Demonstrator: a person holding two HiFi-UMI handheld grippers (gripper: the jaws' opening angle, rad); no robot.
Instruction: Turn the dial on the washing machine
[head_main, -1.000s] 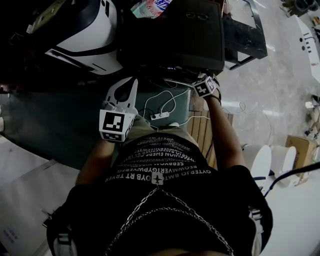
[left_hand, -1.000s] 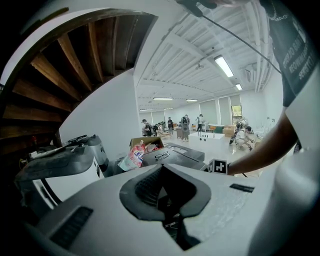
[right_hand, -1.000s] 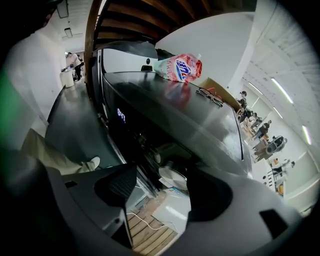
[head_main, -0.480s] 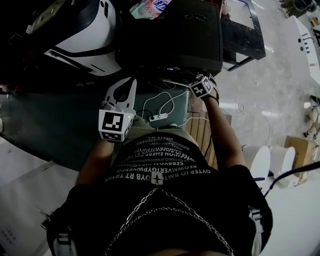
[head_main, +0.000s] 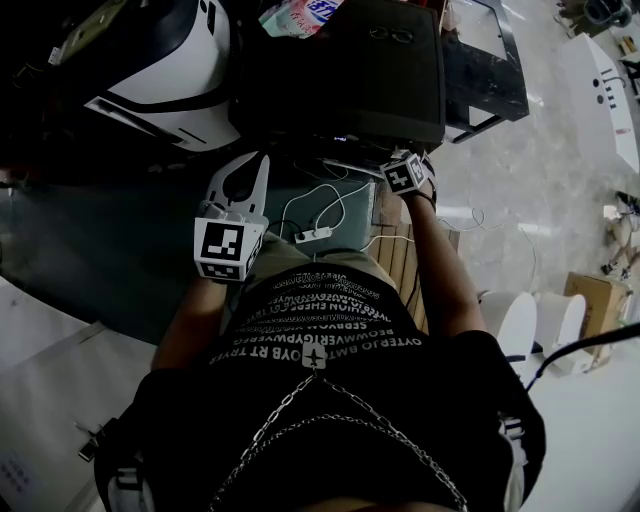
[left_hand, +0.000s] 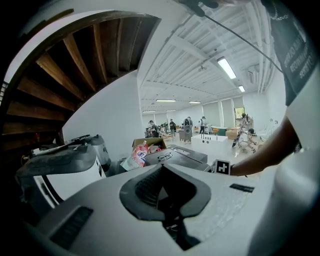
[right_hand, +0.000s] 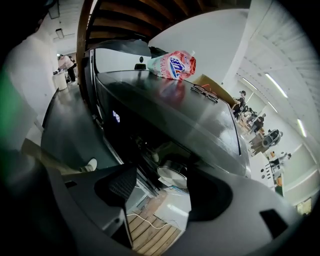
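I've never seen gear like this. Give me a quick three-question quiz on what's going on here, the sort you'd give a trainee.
1. True or false: the pink detergent pouch lies on the floor.
2. The right gripper's fingers are: A) shut on the dial; B) apart, gripping nothing; C) clamped on a cable.
3. Fill in: on the washing machine's dark top, near the pouch, lies a pair of ____.

Key:
1. False. It is up at the far edge of the machine's top.
2. B. The round silver dial shows beyond the gap.
3. Glasses.
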